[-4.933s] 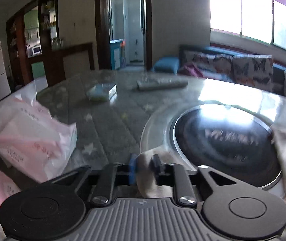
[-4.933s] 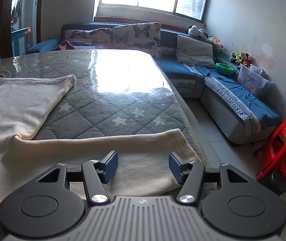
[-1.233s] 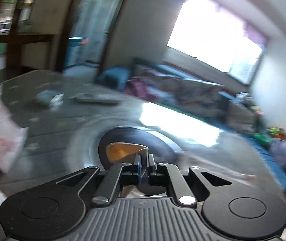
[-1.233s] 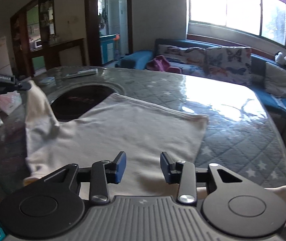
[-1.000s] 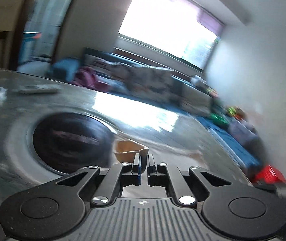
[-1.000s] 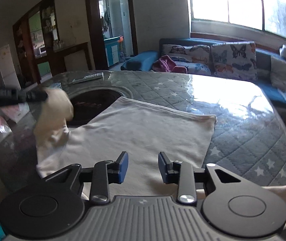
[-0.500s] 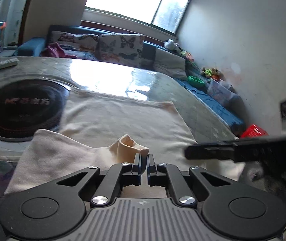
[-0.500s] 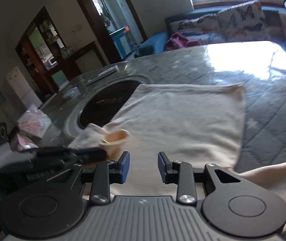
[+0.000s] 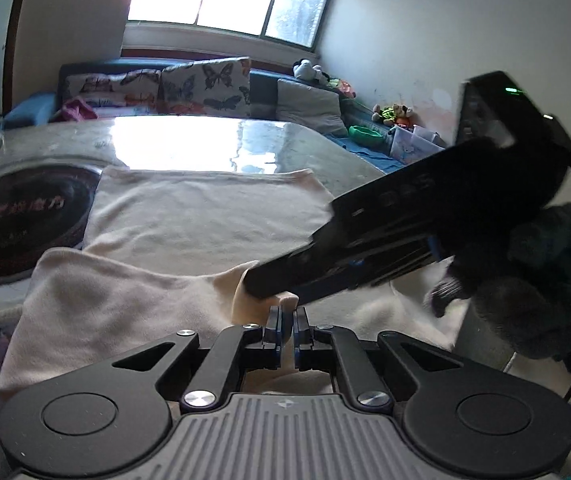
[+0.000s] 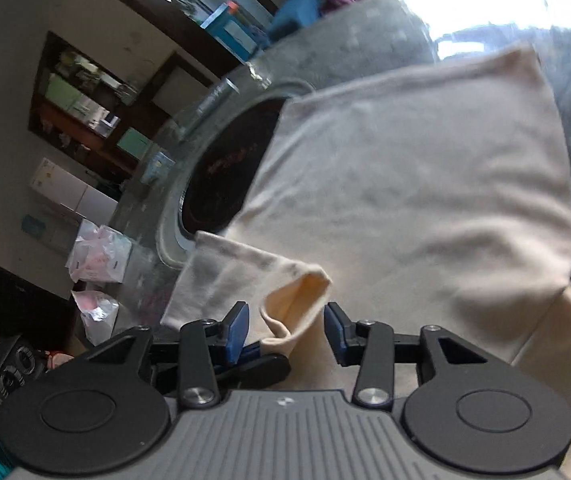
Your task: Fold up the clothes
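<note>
Pinching a folded-over sleeve of the cream knit garment [image 9: 205, 216], the left gripper [image 9: 287, 320] is clamped tight on it. The garment lies flat on the grey quilted star-print table [image 10: 365, 24], partly over a round black cooktop [image 9: 13, 216] with reddish writing too blurry to read. The right gripper [image 10: 287, 334] is opening, sleeve cuff between its fingers, untouched.

Butterfly cushions [image 9: 205, 84] on blue sofa [image 9: 37, 106]; black round cooktop [image 9: 21, 216] in table [image 9: 325, 148]; pink bags [image 10: 99, 256].
</note>
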{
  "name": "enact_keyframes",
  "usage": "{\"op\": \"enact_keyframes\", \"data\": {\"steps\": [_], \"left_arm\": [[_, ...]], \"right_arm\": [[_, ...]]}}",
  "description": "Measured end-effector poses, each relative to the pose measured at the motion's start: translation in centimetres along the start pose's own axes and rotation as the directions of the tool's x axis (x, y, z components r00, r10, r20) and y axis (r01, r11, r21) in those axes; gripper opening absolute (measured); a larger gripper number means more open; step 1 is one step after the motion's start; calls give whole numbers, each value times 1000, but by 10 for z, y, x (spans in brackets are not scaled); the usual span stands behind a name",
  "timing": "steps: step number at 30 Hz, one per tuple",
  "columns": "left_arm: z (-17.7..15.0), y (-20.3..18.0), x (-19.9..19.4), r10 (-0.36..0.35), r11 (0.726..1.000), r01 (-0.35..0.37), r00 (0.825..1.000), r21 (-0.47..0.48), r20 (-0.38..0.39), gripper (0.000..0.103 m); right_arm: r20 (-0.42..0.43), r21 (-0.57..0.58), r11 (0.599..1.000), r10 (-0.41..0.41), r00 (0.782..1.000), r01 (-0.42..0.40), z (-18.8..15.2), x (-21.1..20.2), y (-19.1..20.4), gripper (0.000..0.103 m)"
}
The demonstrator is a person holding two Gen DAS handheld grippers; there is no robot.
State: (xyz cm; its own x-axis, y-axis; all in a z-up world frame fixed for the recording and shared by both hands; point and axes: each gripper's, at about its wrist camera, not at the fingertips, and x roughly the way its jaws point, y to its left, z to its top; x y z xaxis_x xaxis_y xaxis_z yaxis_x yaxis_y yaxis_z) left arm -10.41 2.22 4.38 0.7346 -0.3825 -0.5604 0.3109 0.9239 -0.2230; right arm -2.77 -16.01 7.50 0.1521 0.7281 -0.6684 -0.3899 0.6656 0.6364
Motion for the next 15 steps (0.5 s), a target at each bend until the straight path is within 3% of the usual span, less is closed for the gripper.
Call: {"op": "enact_keyframes", "data": {"steps": [7, 11, 15], "left_arm": [[-5, -9, 1, -18, 999, 18, 1000, 48, -2, 6], [-6, -11, -1, -30, 998, 30, 1000, 58, -5, 11], [-8, -6, -13, -30, 997, 30, 1000, 72, 6, 19]], "right_arm": [[-24, 24, 999, 35, 999, -34, -2, 9, 1, 40], [-25, -5, 1000, 4, 1000, -4, -2, 8, 6, 11], [10, -24, 1000, 6, 1000, -6, -1, 1, 10, 5]]}}
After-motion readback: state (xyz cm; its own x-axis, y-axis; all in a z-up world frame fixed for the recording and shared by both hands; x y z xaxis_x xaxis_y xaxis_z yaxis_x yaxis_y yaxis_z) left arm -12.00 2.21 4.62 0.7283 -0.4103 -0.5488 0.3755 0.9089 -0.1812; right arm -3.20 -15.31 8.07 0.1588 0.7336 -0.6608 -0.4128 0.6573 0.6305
